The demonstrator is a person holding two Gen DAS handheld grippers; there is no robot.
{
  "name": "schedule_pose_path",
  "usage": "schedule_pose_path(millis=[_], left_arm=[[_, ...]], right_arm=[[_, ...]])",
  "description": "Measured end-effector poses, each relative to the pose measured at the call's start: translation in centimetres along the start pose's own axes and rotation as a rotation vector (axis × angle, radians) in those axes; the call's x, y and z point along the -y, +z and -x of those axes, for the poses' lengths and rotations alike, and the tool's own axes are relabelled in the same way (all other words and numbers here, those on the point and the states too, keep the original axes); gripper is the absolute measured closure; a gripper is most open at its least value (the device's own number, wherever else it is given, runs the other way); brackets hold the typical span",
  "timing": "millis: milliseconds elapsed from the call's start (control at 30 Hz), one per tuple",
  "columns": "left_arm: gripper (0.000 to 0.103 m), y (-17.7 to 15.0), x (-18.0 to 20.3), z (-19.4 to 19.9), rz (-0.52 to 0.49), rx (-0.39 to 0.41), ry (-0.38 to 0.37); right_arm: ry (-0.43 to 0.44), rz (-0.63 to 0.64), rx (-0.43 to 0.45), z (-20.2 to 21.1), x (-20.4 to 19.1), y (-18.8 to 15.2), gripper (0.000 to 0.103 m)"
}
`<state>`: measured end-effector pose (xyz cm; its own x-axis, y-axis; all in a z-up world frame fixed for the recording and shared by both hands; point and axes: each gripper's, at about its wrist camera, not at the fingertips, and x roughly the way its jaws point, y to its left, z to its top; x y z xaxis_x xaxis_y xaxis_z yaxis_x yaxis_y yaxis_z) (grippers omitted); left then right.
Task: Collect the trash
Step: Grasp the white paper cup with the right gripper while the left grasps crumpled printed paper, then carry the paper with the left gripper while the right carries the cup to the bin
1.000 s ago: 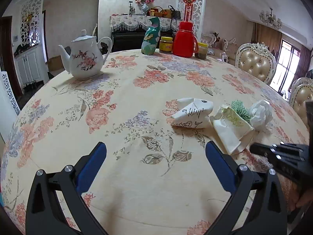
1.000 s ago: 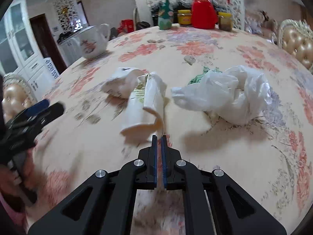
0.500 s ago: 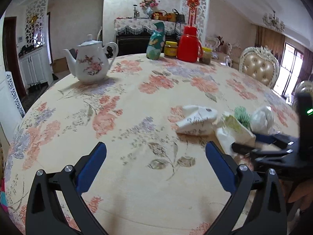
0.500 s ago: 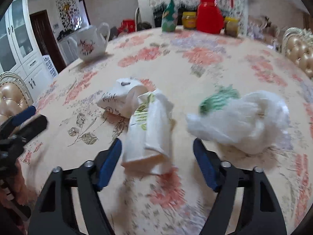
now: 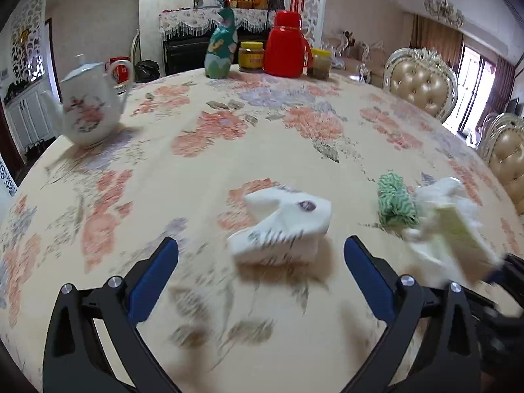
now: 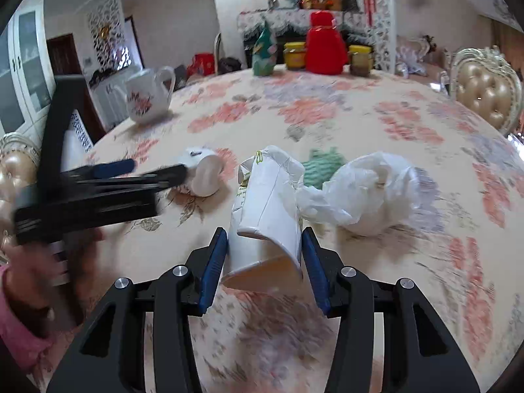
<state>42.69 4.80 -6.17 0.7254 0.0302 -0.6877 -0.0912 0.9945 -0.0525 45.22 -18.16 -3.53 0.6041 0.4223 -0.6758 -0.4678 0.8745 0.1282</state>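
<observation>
Two grippers: right gripper point(image 6: 263, 262) clamps paper cup point(image 6: 267, 209); left gripper point(image 5: 260, 273) open-jawed.

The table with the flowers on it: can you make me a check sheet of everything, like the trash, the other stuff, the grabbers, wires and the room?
Surface: round table with floral cloth.
Job's things: crushed white paper cup with green print; crumpled white printed paper cup; green-white crumpled wrapper; crumpled white plastic bag.
Clutter: white floral teapot, red thermos jug, teal bottle, two yellow-lidded jars.
Grippers: left gripper open around the printed cup; right gripper closed on the green-print cup.
Cables: nothing seen.
Surroundings: cream tufted chairs, white cabinets.
</observation>
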Motion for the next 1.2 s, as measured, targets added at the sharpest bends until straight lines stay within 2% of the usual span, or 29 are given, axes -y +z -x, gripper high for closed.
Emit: schedule_pose_path(millis=[133, 200, 267, 300, 500, 700, 1200], left_arm=[[0.006, 0.6, 1.9, -2.6, -0.045, -0.04, 0.041], [0.022, 0.6, 2.5, -3.6, -0.07, -0.071, 0.041], [0.043, 0.5, 2.7, -4.1, -0.084, -0.101, 0.041], [0.046, 0.5, 2.6, -3.9, -0.082, -0.089, 0.032], [0.047, 0.1, 3.1, -2.3, -0.119, -0.034, 0.032], [0.047, -0.6, 3.3, 0.2, -0.127, 0.011, 0.03], [0.047, -6.6, 4.2, 10.8, -0.129, 0.114, -0.041]], right_arm=[[0.0, -0.028, 0.021, 1.3, 1.0, -0.6, 0.057], [0.004, -0.039, 0.025, 1.3, 1.2, -0.7, 0.057], [0.009, -0.045, 0.029, 1.2, 1.3, -0.7, 0.057], [0.01, -0.046, 0.029, 1.1, 1.2, -0.8, 0.057], [0.009, -0.043, 0.015, 0.4, 0.9, -1.2, 0.057], [-0.018, -0.041, 0.025, 1.5, 0.5, -1.3, 0.057], [-0.061, -0.059, 0.083, 8.8, -1.6, -5.2, 0.056]])
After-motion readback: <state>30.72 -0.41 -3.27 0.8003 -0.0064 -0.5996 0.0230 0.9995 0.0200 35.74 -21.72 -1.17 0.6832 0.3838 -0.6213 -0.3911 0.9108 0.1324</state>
